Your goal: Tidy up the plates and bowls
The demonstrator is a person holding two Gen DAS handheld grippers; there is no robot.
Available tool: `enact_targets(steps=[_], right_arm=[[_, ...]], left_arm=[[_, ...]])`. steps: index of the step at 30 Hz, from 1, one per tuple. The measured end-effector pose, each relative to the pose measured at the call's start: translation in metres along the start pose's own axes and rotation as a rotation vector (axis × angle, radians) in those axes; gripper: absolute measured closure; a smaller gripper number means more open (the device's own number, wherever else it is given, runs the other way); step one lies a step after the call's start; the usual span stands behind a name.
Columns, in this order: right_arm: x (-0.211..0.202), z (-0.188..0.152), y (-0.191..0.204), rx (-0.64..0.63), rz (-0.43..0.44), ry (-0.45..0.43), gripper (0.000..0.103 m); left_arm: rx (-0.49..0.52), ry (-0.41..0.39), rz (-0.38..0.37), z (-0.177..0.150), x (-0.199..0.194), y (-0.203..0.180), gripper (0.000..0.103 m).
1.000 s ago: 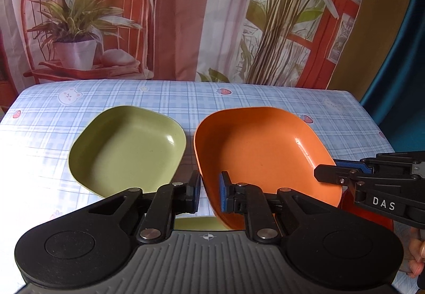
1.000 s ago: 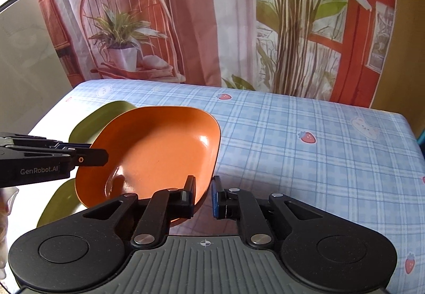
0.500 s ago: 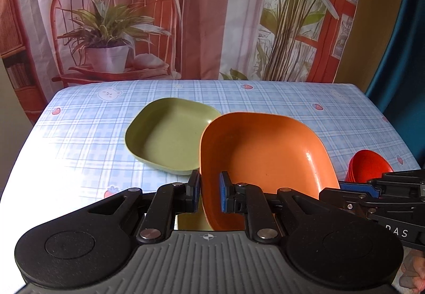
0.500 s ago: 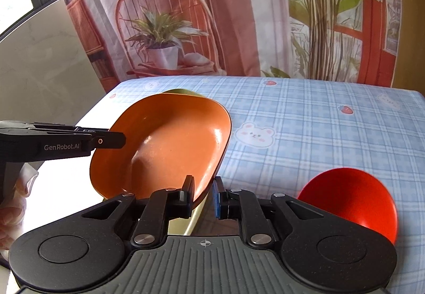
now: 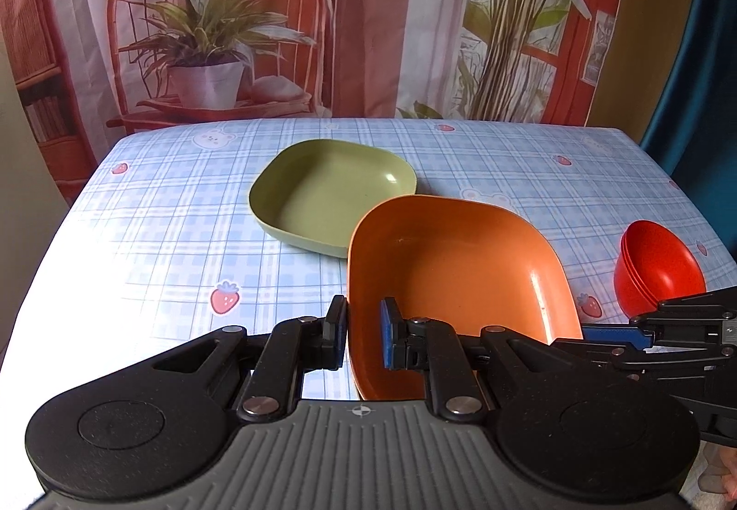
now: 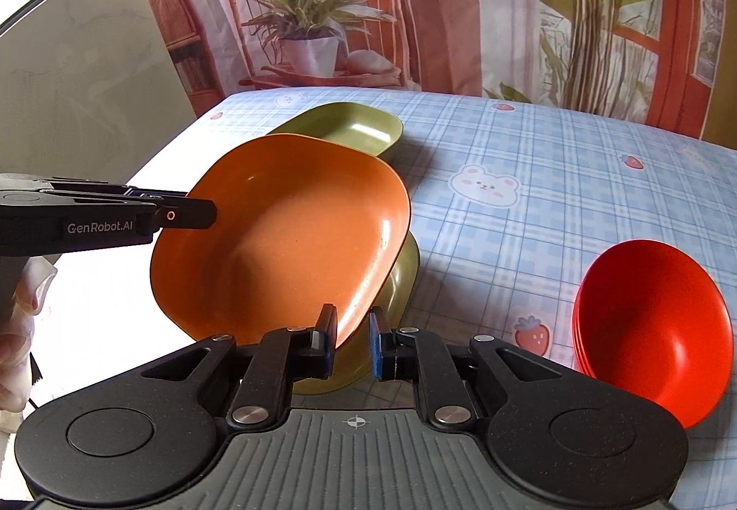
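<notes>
An orange plate (image 5: 456, 275) is held above the table by both grippers. My left gripper (image 5: 364, 332) is shut on its left rim. My right gripper (image 6: 351, 342) is shut on its right rim; the plate also shows in the right wrist view (image 6: 285, 247). A green plate (image 5: 331, 194) lies on the table farther back, also in the right wrist view (image 6: 354, 127). Another green dish (image 6: 400, 284) sits under the orange plate in the right wrist view. A stack of red bowls (image 5: 656, 272) stands at the right, also in the right wrist view (image 6: 654, 325).
The table (image 5: 161, 233) has a blue checked cloth with bears and strawberries. A printed curtain (image 5: 368, 12) hangs behind it. The left table edge (image 6: 152, 155) drops off near a grey wall.
Both grippers have pulled back and risen with the orange plate. The green plate now lies farther away and the red bowls have come into view at the right.
</notes>
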State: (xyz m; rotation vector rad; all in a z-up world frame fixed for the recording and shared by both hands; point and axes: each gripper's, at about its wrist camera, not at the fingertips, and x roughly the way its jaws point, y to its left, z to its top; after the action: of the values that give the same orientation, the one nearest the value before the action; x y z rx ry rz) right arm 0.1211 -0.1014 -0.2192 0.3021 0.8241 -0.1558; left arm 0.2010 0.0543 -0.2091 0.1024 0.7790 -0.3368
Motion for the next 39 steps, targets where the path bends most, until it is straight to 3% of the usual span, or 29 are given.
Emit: enact_targets(steps=[14,39], right_arm=[[0.011,-0.005,0.0,-0.031,-0.035,0.023,0.09],[0.012,-0.004,-0.003,-0.036,-0.043,0.021,0.085]], left_arm=[[-0.023,0.036,-0.01,-0.017,0.015,0.003,0.087],[-0.046,0.057,-0.039,-0.016,0.017,0.008,0.085]])
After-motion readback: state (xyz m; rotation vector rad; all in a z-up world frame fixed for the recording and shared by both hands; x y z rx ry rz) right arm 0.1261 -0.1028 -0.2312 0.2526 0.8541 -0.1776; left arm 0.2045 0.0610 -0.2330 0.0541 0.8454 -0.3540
